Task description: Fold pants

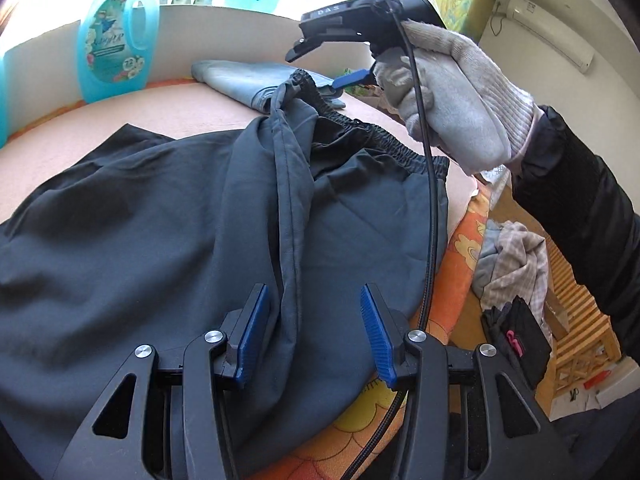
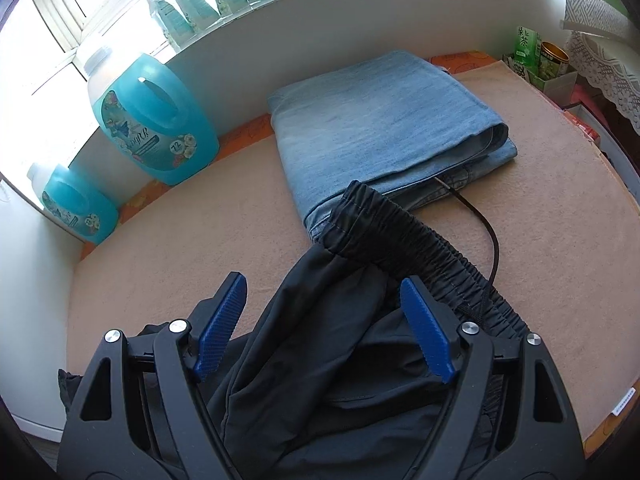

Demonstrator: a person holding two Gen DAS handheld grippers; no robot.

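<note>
Two grippers: left gripper point(image 1: 312, 336) and right gripper point(image 2: 324, 328) both parted, nothing pinched.
Pants point(image 1: 160, 208): spread ahead and beneath; waistband point(image 2: 420, 240) nearer the right.

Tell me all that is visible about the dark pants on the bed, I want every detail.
The dark pants are charcoal, of thin, smooth woven cloth, with a gathered elastic waistband and a black drawstring. They lie spread and wrinkled on the tan cover, partly bunched. The waistband end rests against the folded jeans. A long seamed fold runs between the left gripper's open pads. Cloth also lies between the right gripper's open pads.
</note>
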